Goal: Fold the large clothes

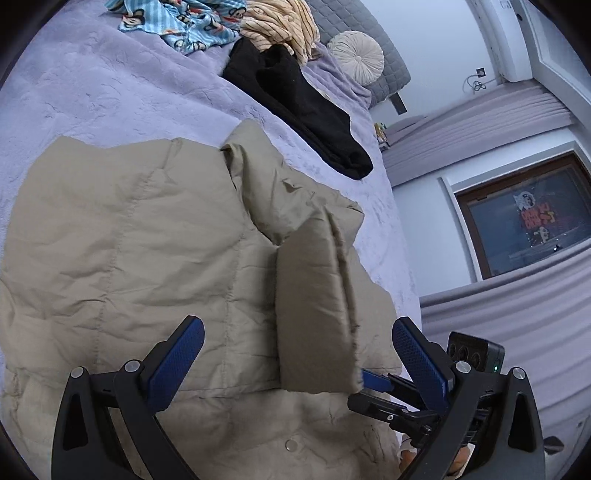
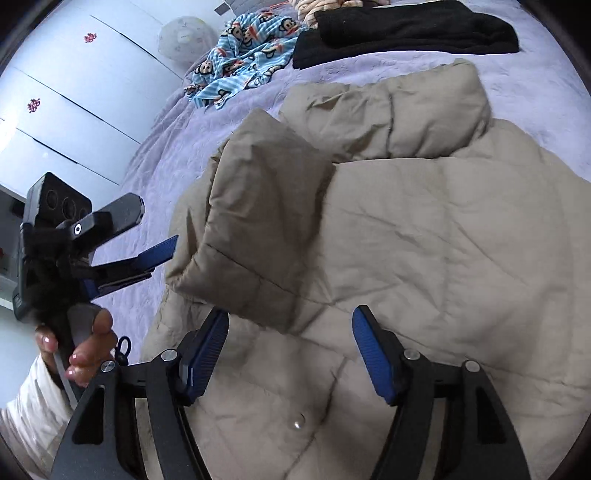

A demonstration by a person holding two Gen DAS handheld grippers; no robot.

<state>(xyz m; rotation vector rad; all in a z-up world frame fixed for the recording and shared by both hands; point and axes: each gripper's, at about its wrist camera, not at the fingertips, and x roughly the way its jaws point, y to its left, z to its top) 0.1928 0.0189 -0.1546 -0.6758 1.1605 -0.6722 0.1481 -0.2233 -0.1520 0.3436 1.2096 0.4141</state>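
A beige puffer jacket (image 1: 129,240) lies flat on the lavender bed (image 1: 110,92). One sleeve (image 1: 314,314) is folded across the jacket's body. My left gripper (image 1: 295,339) is open just above the jacket, its jaws either side of the sleeve end. The right gripper shows in the left wrist view (image 1: 373,380) at the sleeve's cuff. In the right wrist view the jacket (image 2: 443,240) fills the frame and the folded sleeve (image 2: 258,221) lies on it. My right gripper (image 2: 290,332) is open over the jacket below the sleeve cuff. The left gripper (image 2: 159,251) is at the left, open and empty.
A black garment (image 1: 303,103), a blue monkey-print cloth (image 1: 184,22) and a striped beige garment (image 1: 280,26) lie at the far end of the bed. A round cushion (image 1: 356,55) rests by the grey headboard. White wardrobe doors (image 2: 55,110) stand beside the bed.
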